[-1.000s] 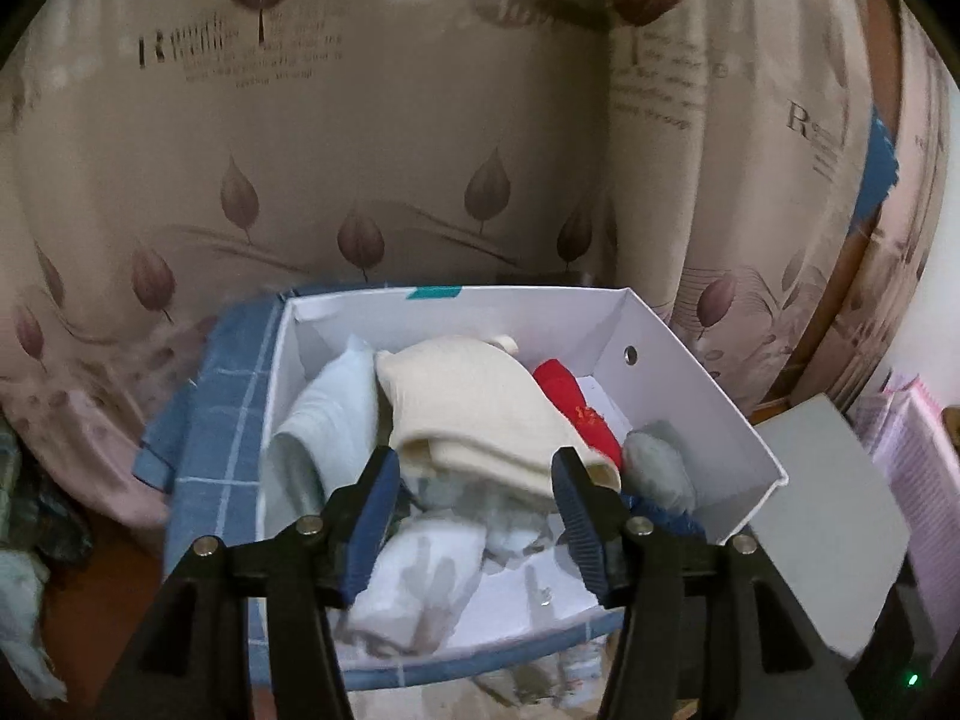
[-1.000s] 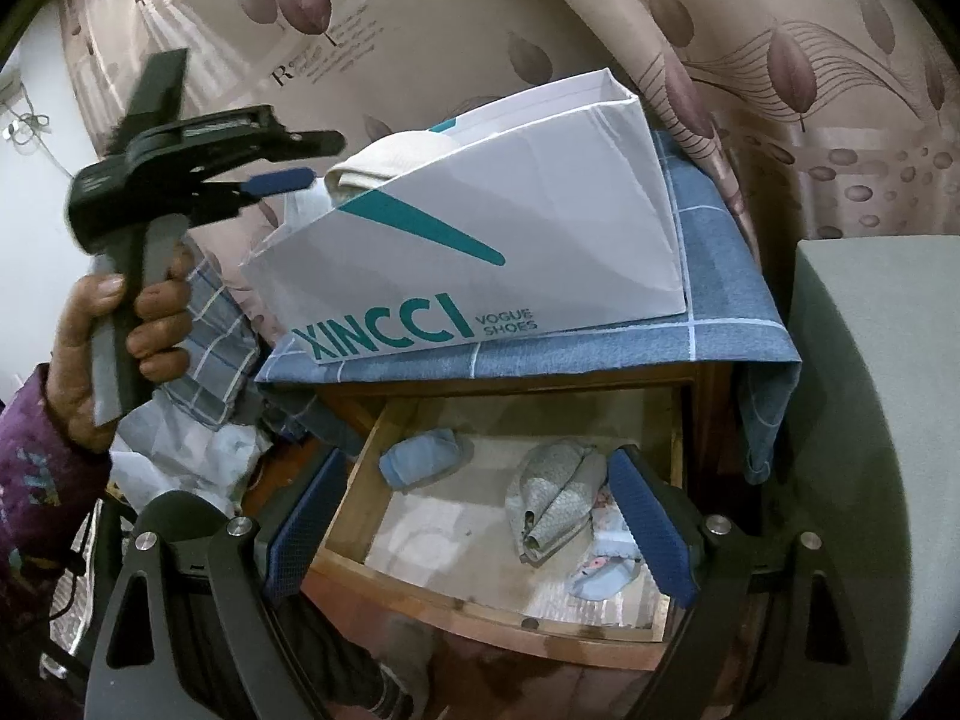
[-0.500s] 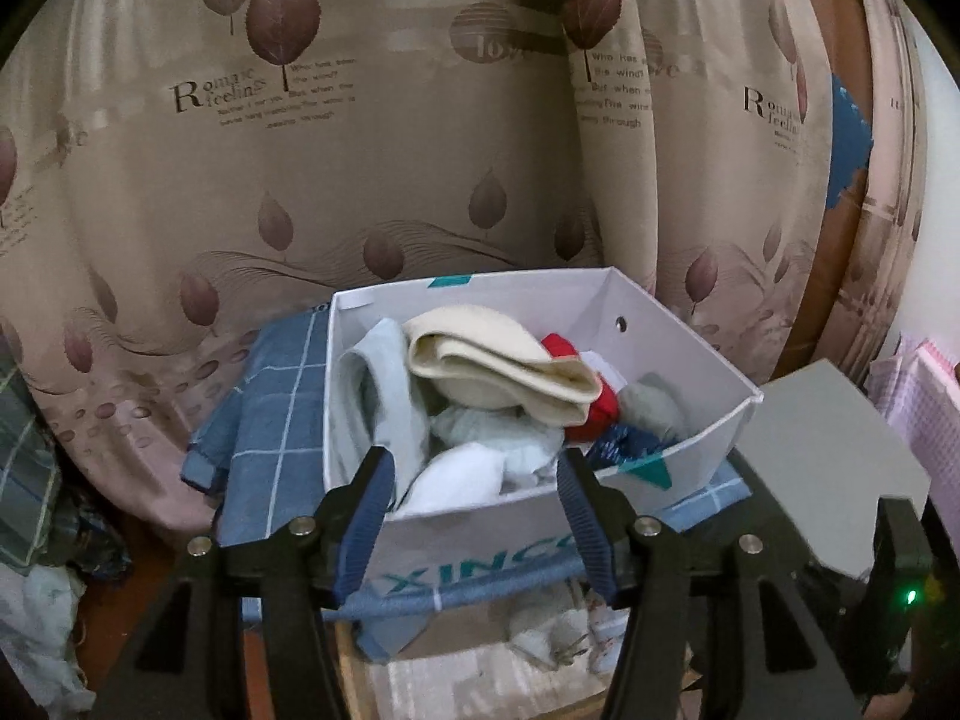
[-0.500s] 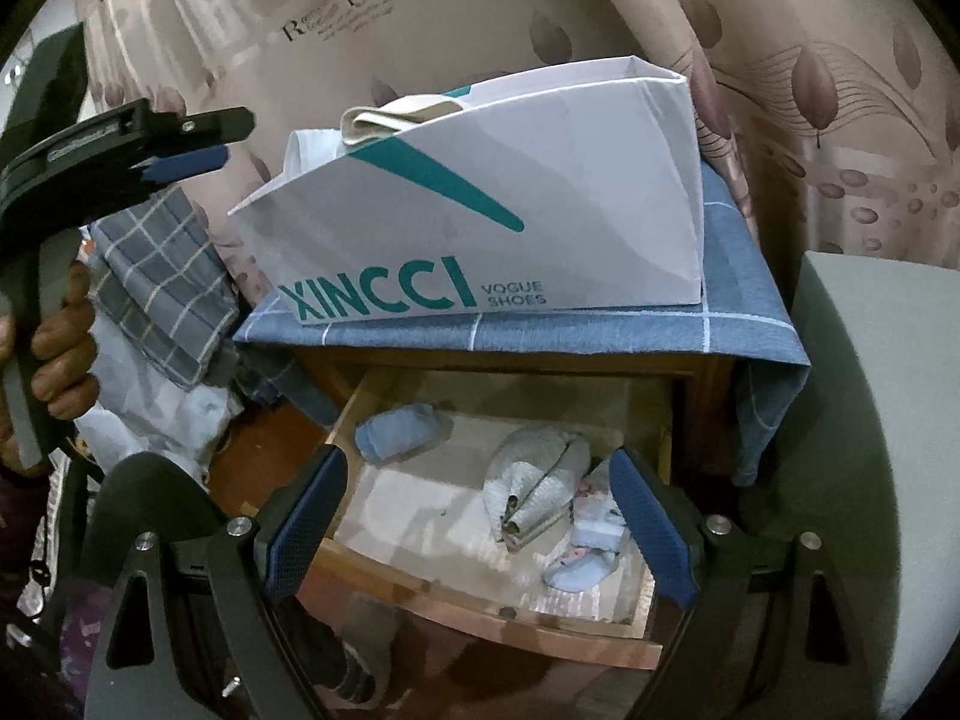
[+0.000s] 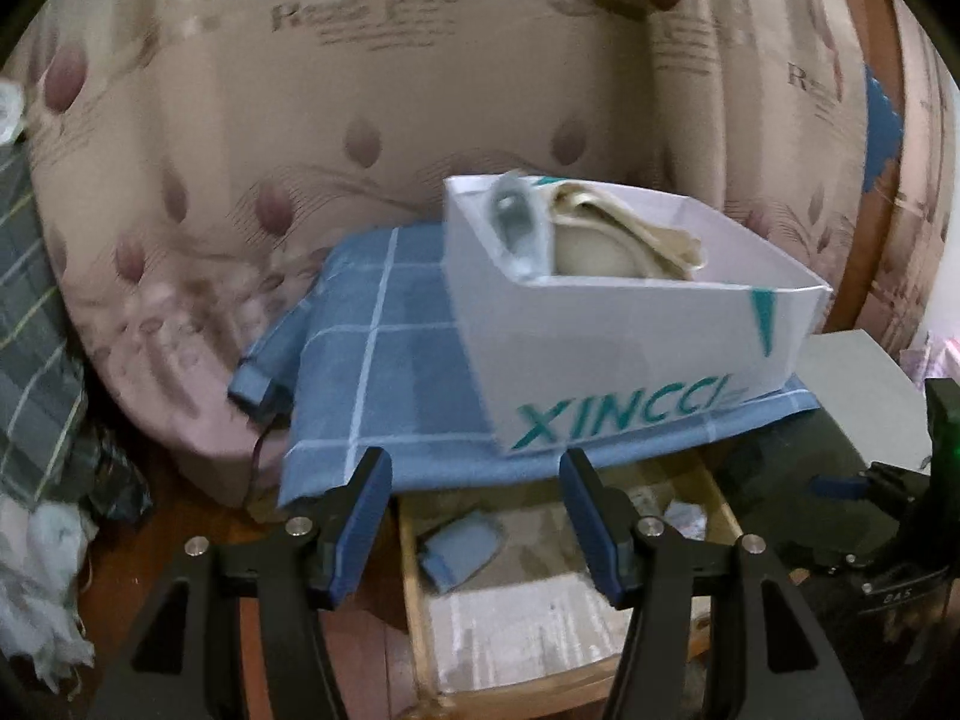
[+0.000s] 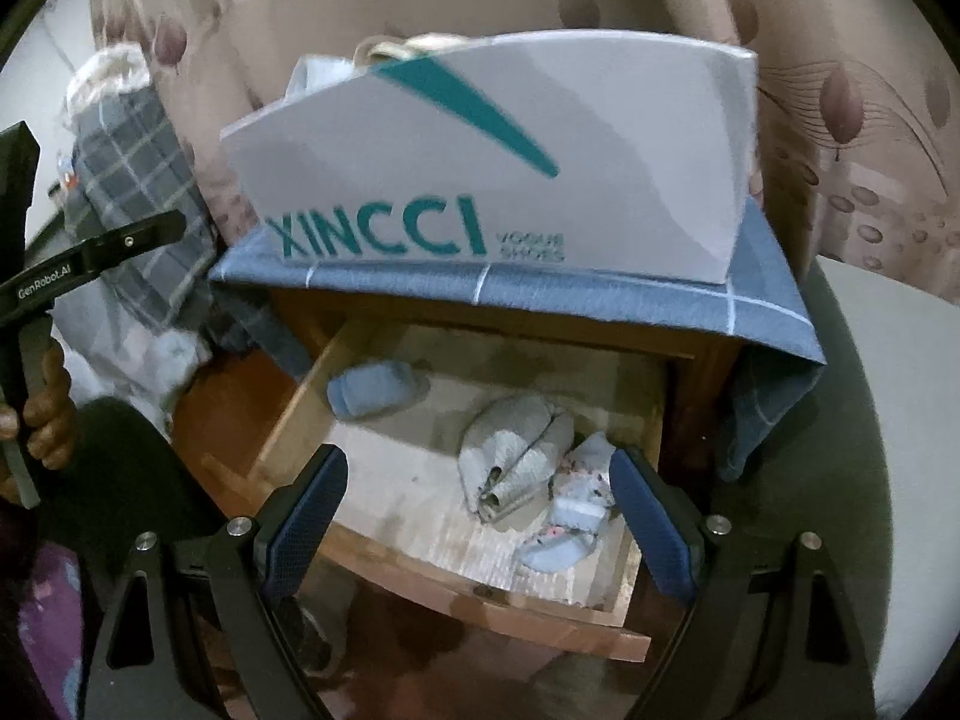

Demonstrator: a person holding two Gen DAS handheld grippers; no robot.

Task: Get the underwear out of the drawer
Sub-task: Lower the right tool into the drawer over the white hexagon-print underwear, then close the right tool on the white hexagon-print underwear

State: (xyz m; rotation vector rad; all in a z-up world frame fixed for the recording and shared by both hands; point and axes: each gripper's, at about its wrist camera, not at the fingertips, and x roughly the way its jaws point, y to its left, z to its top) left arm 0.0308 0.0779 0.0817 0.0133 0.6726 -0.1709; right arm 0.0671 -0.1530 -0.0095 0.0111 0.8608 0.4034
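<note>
The wooden drawer [image 6: 480,609] stands pulled out under the cloth-covered cabinet. In it lie a folded blue piece of underwear [image 6: 372,389], a rolled grey piece [image 6: 516,456] and a pale patterned piece [image 6: 576,510]. My right gripper [image 6: 480,519] hangs open above the drawer's front, near the grey roll, with nothing between its fingers. My left gripper [image 5: 477,519] is open and empty, above the drawer's left part, where the blue piece [image 5: 459,549] shows. A hand [image 6: 42,414] holds the left gripper [image 6: 90,258] at the far left.
A white XINCCI shoe box [image 6: 510,180] holding folded clothes [image 5: 606,234] sits on a blue checked cloth [image 5: 372,372] on the cabinet top. Leaf-print curtains hang behind. A grey checked fabric [image 6: 138,192] lies left, and a pale grey surface [image 6: 888,420] right.
My left gripper has drawn back and down from over the shoe box to the front of the drawer. My right gripper has come slightly closer to the drawer and has rolled a little.
</note>
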